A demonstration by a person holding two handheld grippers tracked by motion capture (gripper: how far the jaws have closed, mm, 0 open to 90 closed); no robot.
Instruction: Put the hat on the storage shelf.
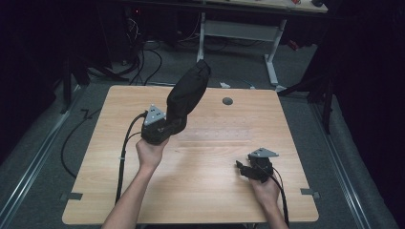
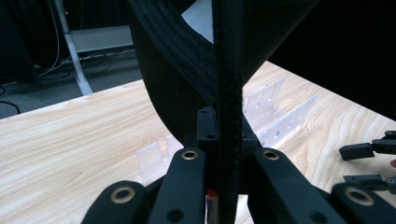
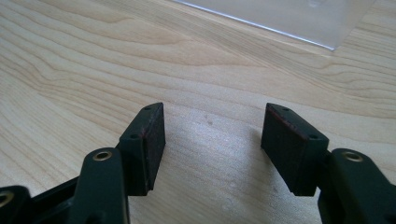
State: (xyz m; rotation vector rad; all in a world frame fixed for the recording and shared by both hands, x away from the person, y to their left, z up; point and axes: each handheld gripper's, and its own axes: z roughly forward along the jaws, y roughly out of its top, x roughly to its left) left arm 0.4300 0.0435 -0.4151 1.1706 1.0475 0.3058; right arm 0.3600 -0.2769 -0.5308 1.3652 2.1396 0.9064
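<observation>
A black fabric bag is held up off the wooden table, slanting up and away toward the far side. My left gripper is shut on the bag's lower end. In the left gripper view a stitched edge of the bag runs straight down between the closed jaws of my left gripper. A clear plastic rack with upright slotted plates lies flat mid-table, beyond the bag. My right gripper rests low near the front right, open, with bare wood between its pads.
A round grey grommet sits in the table's far middle. Cables trail from both grippers over the front edge. A corner of the clear rack lies just ahead of the right gripper. A white desk frame and floor cables stand behind the table.
</observation>
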